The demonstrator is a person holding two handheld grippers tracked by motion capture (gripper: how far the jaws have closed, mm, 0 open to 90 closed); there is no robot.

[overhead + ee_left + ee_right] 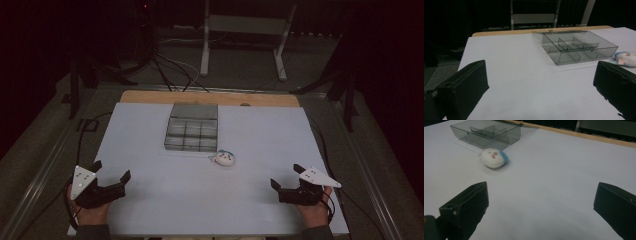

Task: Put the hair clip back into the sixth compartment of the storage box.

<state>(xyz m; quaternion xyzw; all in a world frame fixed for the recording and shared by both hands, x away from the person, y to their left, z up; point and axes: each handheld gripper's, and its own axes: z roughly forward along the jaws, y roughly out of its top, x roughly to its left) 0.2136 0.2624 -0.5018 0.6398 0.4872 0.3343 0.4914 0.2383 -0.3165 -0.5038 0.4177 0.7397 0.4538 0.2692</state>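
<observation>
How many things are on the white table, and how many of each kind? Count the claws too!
Clear box with compartments: 1
Small white and blue plush toy: 1
Claws: 2, the left claw and the right claw, both open and holding nothing
Total: 4

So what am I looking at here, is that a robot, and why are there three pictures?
No robot arm: a person sits at the table and holds a hand tool with two black fingers in each hand. The high view looks down from above and shows the left gripper and the right gripper. The other two pictures come from small cameras riding on each tool, looking out between its own fingers. On the white surface lie a clear plastic box with compartments and, just in front of it, a small white and blue plush toy. Both tools are open and hold nothing.
</observation>
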